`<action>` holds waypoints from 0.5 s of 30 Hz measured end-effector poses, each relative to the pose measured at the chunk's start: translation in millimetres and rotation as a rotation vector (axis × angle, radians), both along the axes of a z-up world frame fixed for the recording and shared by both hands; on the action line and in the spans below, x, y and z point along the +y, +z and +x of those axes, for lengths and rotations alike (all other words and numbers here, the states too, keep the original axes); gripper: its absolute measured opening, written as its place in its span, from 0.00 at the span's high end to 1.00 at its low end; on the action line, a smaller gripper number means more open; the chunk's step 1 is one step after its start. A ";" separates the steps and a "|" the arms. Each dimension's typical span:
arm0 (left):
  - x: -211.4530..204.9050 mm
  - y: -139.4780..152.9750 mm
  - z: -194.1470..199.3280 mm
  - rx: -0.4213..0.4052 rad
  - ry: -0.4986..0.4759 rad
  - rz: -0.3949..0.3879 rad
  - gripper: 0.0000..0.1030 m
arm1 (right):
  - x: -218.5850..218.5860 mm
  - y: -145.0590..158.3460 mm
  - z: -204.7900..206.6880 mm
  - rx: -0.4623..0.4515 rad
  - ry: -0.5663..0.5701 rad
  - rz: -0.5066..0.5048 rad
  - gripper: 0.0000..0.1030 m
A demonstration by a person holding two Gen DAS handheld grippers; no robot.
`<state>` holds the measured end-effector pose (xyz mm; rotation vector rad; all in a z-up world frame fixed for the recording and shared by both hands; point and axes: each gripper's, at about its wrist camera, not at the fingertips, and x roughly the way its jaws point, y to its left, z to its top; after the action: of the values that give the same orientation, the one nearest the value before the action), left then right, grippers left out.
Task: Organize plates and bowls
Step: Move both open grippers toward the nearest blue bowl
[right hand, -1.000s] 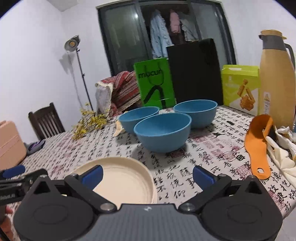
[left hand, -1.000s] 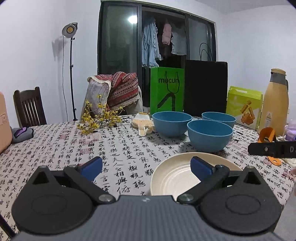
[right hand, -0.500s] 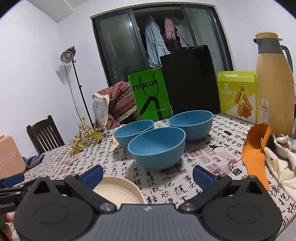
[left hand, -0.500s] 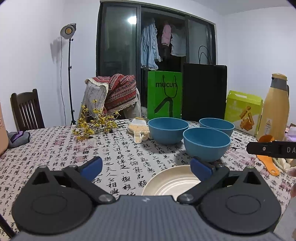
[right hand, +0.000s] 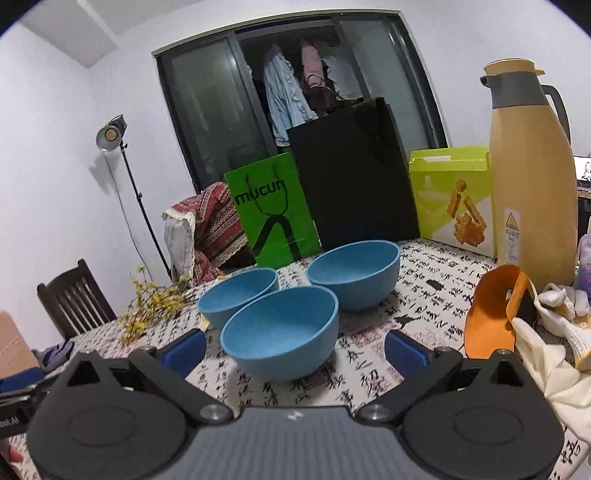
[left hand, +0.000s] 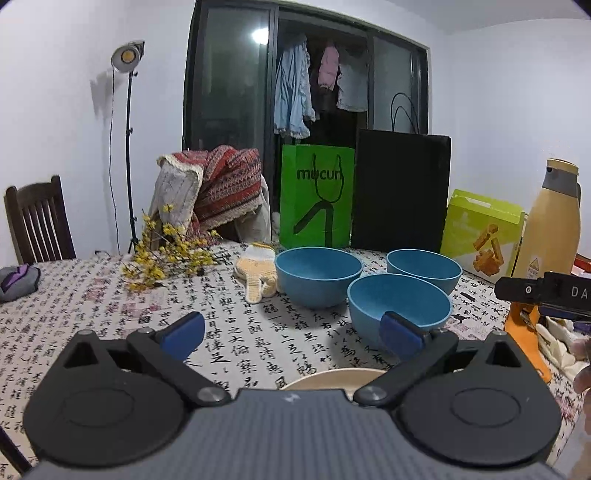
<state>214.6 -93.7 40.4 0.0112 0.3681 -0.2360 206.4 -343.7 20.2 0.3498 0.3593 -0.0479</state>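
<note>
Even, fairly bright indoor light; a lit studio lamp on a black stand (left hand: 127, 56) glows, its reflection glaring in the dark glass door (left hand: 259, 36). Fisheye bending and dark corners; focus sharp.

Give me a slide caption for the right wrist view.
Open right gripper faces three empty blue bowls on a calligraphy-print tablecloth.
</note>
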 end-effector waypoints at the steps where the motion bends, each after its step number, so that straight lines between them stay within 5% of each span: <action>1: -1.3 1.1 3.7 0.009 0.000 -0.008 0.00 | -1.7 1.1 1.9 -0.002 -0.004 0.002 0.00; 15: -29.7 9.8 55.4 0.077 0.001 -0.041 0.00 | -25.3 12.2 42.4 -0.009 -0.020 0.047 0.00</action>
<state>270.0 -123.3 50.1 -0.0384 0.4401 -0.2429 248.8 -369.0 32.4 0.4002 0.3484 -0.0573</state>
